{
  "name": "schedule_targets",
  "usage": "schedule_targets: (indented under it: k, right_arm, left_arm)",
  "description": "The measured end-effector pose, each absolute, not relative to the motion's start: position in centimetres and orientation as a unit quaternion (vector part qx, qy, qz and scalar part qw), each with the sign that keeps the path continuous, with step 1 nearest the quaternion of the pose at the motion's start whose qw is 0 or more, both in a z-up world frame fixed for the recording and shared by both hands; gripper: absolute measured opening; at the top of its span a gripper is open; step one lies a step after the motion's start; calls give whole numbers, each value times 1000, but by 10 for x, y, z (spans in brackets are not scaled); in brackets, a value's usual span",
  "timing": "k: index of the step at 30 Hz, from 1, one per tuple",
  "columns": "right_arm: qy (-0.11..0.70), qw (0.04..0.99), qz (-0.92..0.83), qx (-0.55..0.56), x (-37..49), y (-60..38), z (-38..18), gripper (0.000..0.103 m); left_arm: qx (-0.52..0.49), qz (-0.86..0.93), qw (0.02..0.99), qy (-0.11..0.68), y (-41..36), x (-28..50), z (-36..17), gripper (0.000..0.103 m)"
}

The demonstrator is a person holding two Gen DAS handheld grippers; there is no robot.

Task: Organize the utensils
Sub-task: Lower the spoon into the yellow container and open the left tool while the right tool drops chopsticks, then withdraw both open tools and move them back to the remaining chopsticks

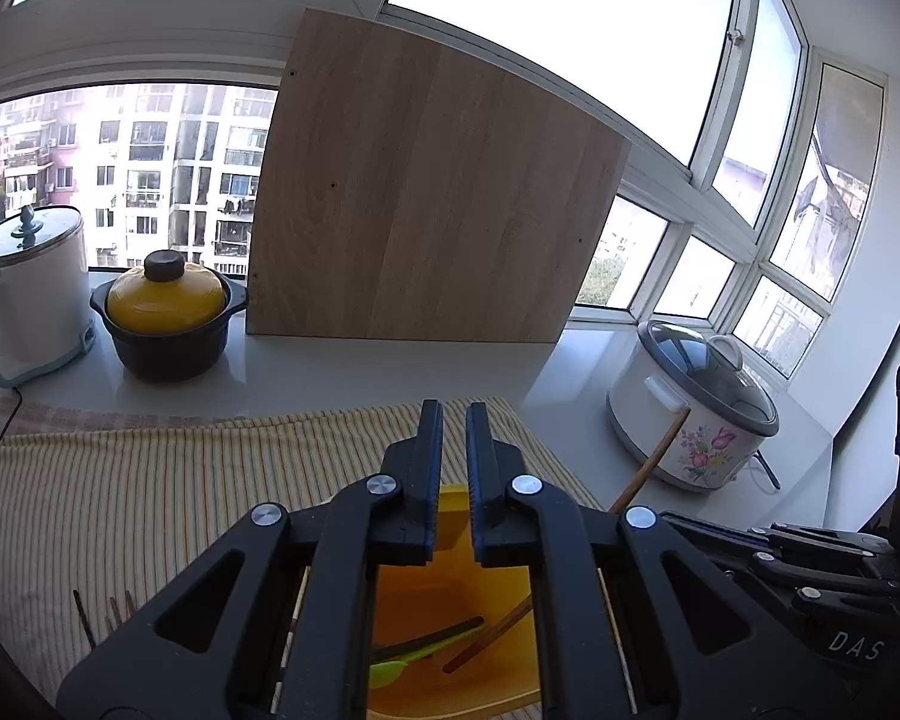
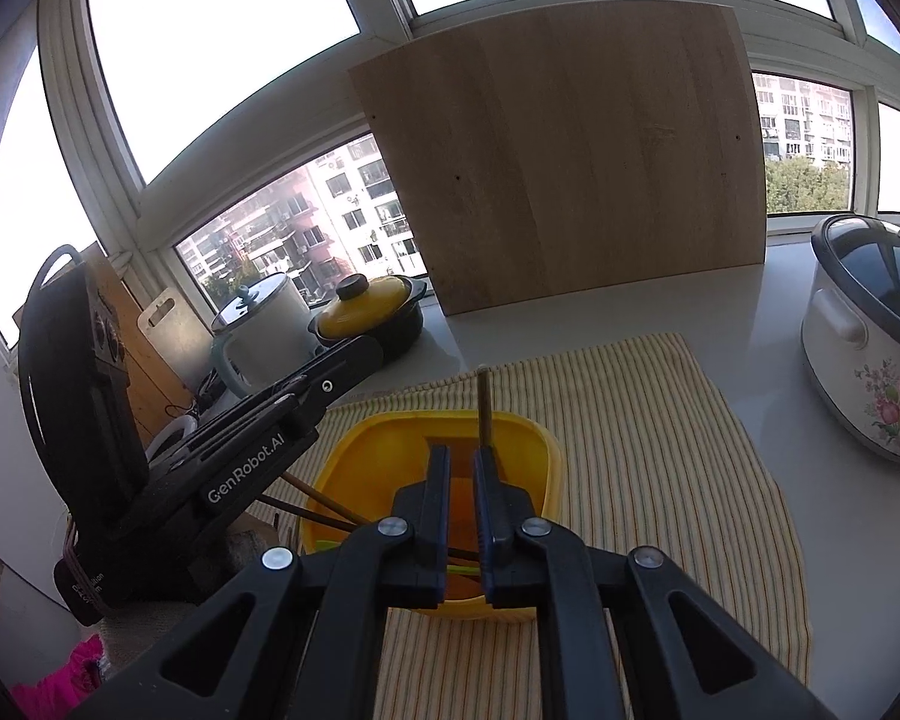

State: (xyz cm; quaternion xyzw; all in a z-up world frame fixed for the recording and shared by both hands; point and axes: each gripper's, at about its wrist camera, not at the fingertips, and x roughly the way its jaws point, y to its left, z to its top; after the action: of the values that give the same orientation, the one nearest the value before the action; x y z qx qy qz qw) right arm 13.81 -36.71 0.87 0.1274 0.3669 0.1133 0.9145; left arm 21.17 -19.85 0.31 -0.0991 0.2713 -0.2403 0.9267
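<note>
A yellow tub stands on a striped cloth; it also shows in the left wrist view. It holds brown chopsticks and a green utensil. My right gripper is above the tub, jaws nearly closed on a wooden stick that points up and away; the stick also shows in the left wrist view. My left gripper is over the tub, jaws narrowly apart, nothing between them. More dark utensil ends lie on the cloth at left.
A wooden board leans on the window. A yellow-lidded black pot and a white kettle stand at back left. A floral rice cooker stands at right. A black appliance is at far left in the right wrist view.
</note>
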Motion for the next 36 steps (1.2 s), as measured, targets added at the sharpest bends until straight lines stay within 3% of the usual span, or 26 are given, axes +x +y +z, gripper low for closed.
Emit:
schedule_targets:
  k: [3, 10, 12, 14, 26, 29, 32, 34, 36]
  right_arm:
    - [367, 915, 110, 127, 135, -366, 7, 19]
    - [358, 919, 116, 120, 121, -357, 17, 21]
    - [354, 920, 121, 116, 115, -351, 20, 24]
    - [353, 920, 126, 114, 109, -344, 22, 25]
    - [364, 907, 195, 85, 81, -289, 7, 40]
    - [364, 904, 213, 69, 74, -274, -1, 50]
    - [365, 903, 221, 53, 68, -261, -10, 68]
    - [367, 902, 221, 48, 64, -254, -17, 87]
    - [368, 902, 221, 46, 60, -247, -25, 88]
  left_arm:
    - [-97, -245, 925, 272, -196, 205, 5, 5]
    - [-95, -258, 921, 277, -182, 187, 15, 5]
    - [-91, -258, 921, 276, -175, 180, 21, 21]
    - [-93, -258, 922, 274, -164, 172, 25, 29]
    - [-83, -203, 930, 294, -61, 133, 20, 29]
    - [-90, -183, 926, 318, -35, 129, 5, 30]
    - [-99, -164, 918, 347, -13, 127, -15, 30]
    - [-98, -151, 911, 370, -4, 129, -31, 30]
    - [-98, -144, 903, 393, 2, 131, -48, 30]
